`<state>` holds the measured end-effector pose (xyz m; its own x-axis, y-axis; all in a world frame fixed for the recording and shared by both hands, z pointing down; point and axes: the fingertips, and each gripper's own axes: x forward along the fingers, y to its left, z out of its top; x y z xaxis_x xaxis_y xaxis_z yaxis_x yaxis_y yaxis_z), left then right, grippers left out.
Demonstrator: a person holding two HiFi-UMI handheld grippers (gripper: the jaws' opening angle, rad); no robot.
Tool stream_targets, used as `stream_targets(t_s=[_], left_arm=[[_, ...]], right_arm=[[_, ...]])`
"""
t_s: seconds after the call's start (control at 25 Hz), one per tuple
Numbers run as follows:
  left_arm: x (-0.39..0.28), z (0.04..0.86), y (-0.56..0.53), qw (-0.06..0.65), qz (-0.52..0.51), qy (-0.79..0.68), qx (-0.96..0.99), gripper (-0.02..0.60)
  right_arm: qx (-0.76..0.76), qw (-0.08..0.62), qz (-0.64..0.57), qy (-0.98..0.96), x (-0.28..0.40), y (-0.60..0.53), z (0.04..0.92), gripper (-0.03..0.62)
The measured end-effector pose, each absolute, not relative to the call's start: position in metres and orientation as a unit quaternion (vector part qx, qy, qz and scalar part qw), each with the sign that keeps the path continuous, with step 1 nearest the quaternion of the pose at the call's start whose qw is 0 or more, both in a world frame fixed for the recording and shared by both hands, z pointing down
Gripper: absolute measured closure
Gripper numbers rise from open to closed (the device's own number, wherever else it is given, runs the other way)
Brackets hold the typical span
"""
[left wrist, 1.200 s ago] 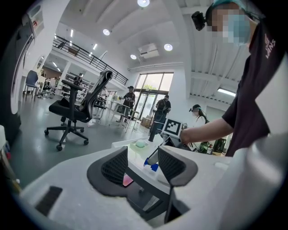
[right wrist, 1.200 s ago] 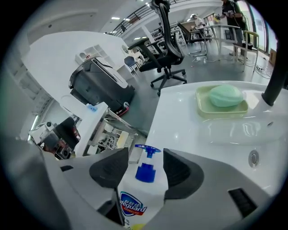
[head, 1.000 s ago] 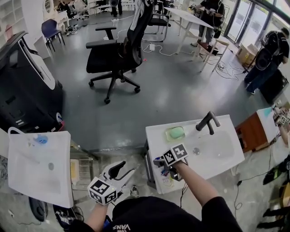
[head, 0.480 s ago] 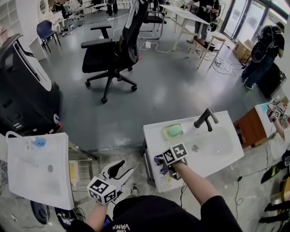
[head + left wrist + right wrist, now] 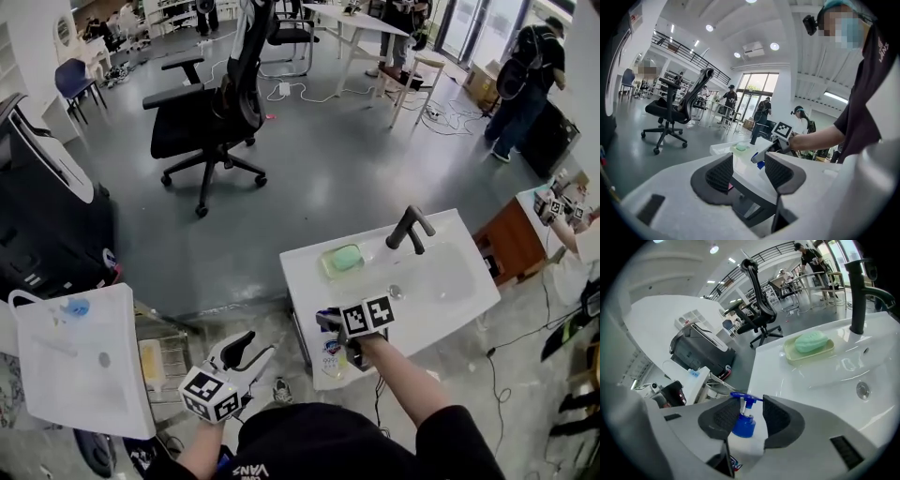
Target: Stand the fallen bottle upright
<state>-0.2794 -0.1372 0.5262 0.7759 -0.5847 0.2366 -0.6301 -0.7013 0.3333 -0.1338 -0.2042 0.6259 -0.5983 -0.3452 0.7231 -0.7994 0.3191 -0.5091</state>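
Note:
A white pump bottle (image 5: 330,352) with a blue pump head (image 5: 742,422) hangs tilted at the front left corner of the white sink (image 5: 450,298). My right gripper (image 5: 339,330) grips its upper body, and the pump pokes up between the jaws. These jaws have just been closing with the bottle between them. In the right gripper view the pads (image 5: 717,417) flank the blue collar. My left gripper (image 5: 247,348) stays low to the left of the sink, open and holding nothing. In the left gripper view (image 5: 749,171) it looks towards the sink and the right hand.
On the sink stand a black faucet (image 5: 409,228) and a green soap in a dish (image 5: 343,259). A second white basin (image 5: 56,370) lies at the left. A black office chair (image 5: 202,117) and a black machine (image 5: 42,220) stand behind, with people at the far tables.
The right gripper's jaws have drawn in round the bottle and the hand has lifted it a little. The left gripper has stayed in place.

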Motion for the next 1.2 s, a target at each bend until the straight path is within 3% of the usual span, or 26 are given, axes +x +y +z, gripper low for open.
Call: stream_targets(t_s=[0.52,1.2], left_arm=[[-0.224,0.518,-0.111,0.189,0.074,-0.307,0.930,0.376],[-0.112,0.504,-0.041,0.176,0.089,-0.290,0.937,0.376]], right_arm=[[0.418,0.148,0.376,-0.813,-0.086,-0.182,0.566,0.444],[0.461,0.117,0.255,-0.842,0.021,-0.110,0.516,0.454]])
